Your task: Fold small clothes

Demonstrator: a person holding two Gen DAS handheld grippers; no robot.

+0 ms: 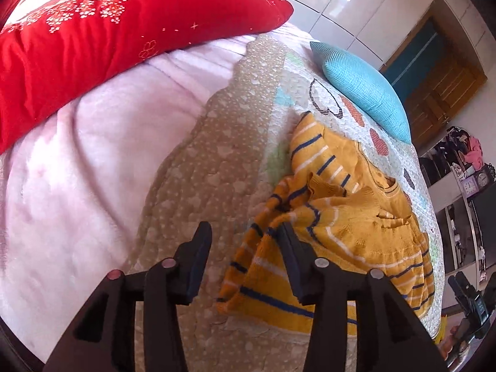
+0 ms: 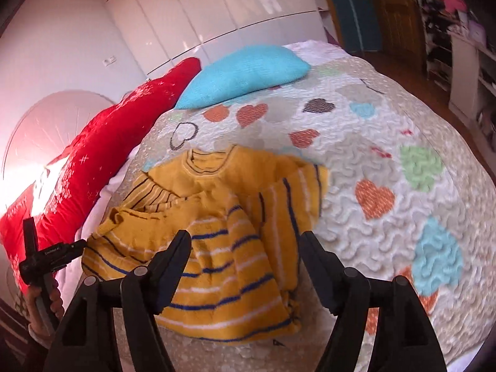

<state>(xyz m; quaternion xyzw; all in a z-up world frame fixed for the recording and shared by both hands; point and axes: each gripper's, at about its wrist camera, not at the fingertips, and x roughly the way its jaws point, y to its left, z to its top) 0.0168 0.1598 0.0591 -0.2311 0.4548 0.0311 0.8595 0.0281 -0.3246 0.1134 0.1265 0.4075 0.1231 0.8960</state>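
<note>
A small mustard-yellow knitted sweater (image 1: 341,226) with blue and white stripes lies partly folded on the quilted heart-pattern bedspread (image 1: 223,167). My left gripper (image 1: 245,235) is open and empty, just above the sweater's near left edge. In the right wrist view the sweater (image 2: 223,235) lies with its neck away from me and both sleeves folded in. My right gripper (image 2: 245,245) is open and empty, hovering over the sweater's lower right part. The left gripper also shows at the left edge of the right wrist view (image 2: 77,245).
A red pillow (image 1: 102,40) and a turquoise cushion (image 1: 365,90) lie at the head of the bed on a pink blanket (image 1: 77,170). White wardrobe doors (image 2: 217,15), a wooden door (image 2: 393,9) and shelves (image 2: 471,71) stand beyond the bed.
</note>
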